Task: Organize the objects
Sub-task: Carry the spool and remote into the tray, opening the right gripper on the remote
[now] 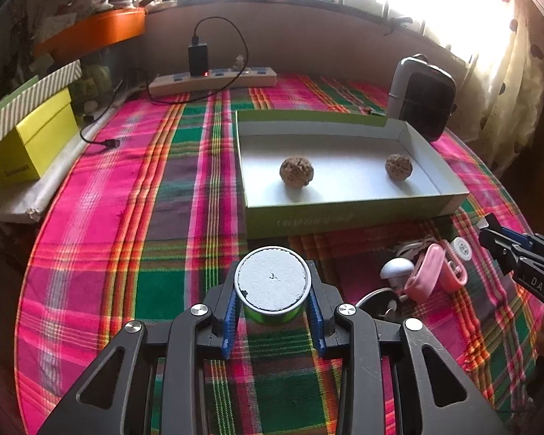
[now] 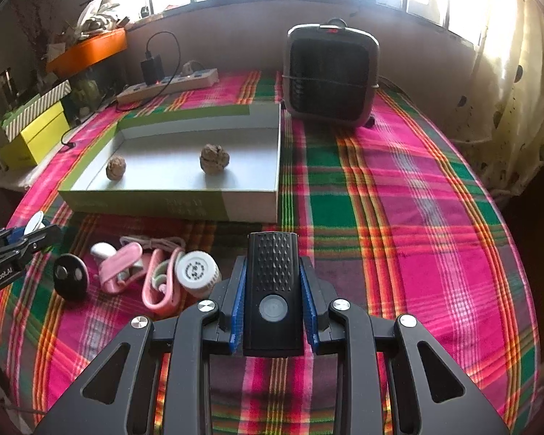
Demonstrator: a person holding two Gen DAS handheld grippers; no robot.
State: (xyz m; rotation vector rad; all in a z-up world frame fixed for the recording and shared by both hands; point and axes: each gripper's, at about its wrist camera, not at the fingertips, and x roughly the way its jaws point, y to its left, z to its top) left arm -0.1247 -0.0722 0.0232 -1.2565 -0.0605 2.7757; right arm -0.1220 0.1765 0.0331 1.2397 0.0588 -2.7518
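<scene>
On a plaid cloth (image 1: 101,217), left wrist view first: left gripper (image 1: 273,302) clamped on a small green tin (image 1: 272,288), blue pads pressed to its sides, its pale lid facing up and scuffed. Just ahead, a shallow green box (image 1: 344,214) with a white floor, holding two walnuts (image 1: 296,172), well apart. Faint lettering on the box's near wall, too washed out to read. To the right, a heap of pink clips (image 1: 431,272) with a white cap (image 1: 399,266) and a round label (image 1: 462,248), print too small to make out. At the right edge, the right gripper (image 1: 489,228), cut off by the frame, with "DAS" readable on its body. Far left, a yellow box (image 1: 29,145) with a dark word on its side, illegible. Window glare bleaching the top.

Right wrist view next: right gripper (image 2: 272,290) closed on a black device (image 2: 272,290) with a studded face and a round button, its lower end hidden behind the jaws. Left of it, a white bottle cap (image 2: 196,272) with circular print, unreadable, beside the pink clips (image 2: 159,282) and a black disc (image 2: 70,277). At the left edge, the left gripper (image 2: 36,233), marked "GenRobot.AI", partly cut off. Beyond, the green box (image 2: 170,203) with both walnuts (image 2: 214,159); faint marks on its near wall, unreadable. Behind, a dark heater (image 2: 330,76) and a power strip (image 2: 170,85).
</scene>
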